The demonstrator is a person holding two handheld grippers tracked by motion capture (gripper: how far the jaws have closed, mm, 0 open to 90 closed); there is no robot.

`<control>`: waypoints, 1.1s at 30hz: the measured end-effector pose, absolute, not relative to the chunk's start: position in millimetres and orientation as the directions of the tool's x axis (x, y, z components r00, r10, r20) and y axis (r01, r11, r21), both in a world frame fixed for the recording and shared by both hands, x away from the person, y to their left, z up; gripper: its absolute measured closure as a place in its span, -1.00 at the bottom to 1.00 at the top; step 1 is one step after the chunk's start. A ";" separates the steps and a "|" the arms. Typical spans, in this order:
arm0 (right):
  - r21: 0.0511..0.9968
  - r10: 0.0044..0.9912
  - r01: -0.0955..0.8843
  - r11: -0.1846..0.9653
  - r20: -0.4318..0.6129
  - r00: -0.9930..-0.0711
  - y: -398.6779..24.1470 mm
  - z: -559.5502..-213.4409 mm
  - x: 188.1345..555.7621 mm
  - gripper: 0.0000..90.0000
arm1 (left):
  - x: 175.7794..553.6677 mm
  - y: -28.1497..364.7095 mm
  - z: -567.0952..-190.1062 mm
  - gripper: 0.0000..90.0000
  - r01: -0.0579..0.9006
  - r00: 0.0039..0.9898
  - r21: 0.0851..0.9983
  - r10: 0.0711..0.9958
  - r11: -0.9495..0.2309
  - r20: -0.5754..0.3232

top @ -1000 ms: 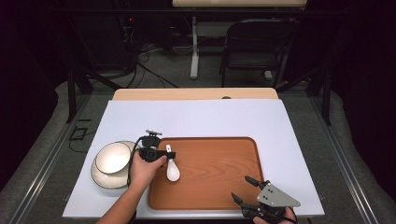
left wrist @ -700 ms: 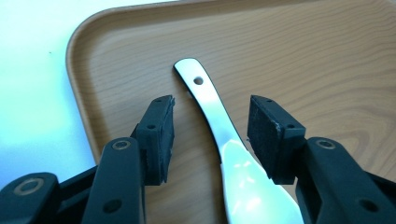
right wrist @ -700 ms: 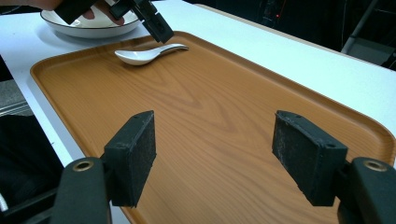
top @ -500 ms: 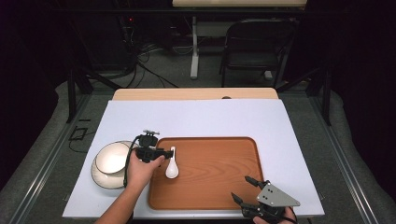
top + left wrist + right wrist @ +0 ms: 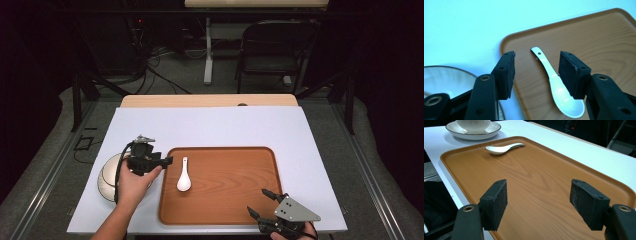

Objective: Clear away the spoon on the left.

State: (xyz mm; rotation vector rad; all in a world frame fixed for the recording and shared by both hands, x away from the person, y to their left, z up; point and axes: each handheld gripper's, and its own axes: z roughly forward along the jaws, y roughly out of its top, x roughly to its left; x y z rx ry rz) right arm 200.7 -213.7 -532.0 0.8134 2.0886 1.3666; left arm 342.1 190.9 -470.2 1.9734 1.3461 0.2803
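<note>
Spoon (image 5: 183, 176): one white ceramic spoon lies flat on the wooden tray (image 5: 235, 200), in the tray's far-left part, with the bowl end toward the near side and the handle toward the far side. In the left tool view the spoon (image 5: 556, 86) lies below and beyond the jaws, nearer the right-hand jaw, with no pad touching it.

Left tool (image 5: 160, 162): it hovers just left of the spoon, over the tray's left edge, between the spoon and the dish set at the left. The jaws are spread with nothing between them, and they have just been opening.

Right tool (image 5: 262, 202): it is at the near-right corner of the tray, well apart from the spoon. The jaws are spread wide and empty over bare tray surface.

Change from the earlier frames: one second ago the left tool was directly at the spoon, on the tray. It now stands clear of the spoon, drawn back to the left. The spoon remains in the same area of the tray. The right tool has kept its place.

Count: one spoon, one tray, one bowl on one saucer (image 5: 107, 180) at the left of the bench (image 5: 225, 125), two tools.
</note>
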 end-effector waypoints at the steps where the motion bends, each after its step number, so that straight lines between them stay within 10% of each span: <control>1: 0.927 0.718 0.205 0.314 -0.091 -0.690 -213.6 -532.1 200.7 -0.33 | 340.3 193.9 -468.2 0.05 0.719 0.430 0.667 0.879 -0.193 -0.209; 33: 0.922 0.716 0.211 0.326 -0.096 -0.691 -211.2 -534.0 201.4 -0.33 | 289.4 256.4 -483.1 0.00 0.659 0.380 0.740 0.909 -0.135 -0.172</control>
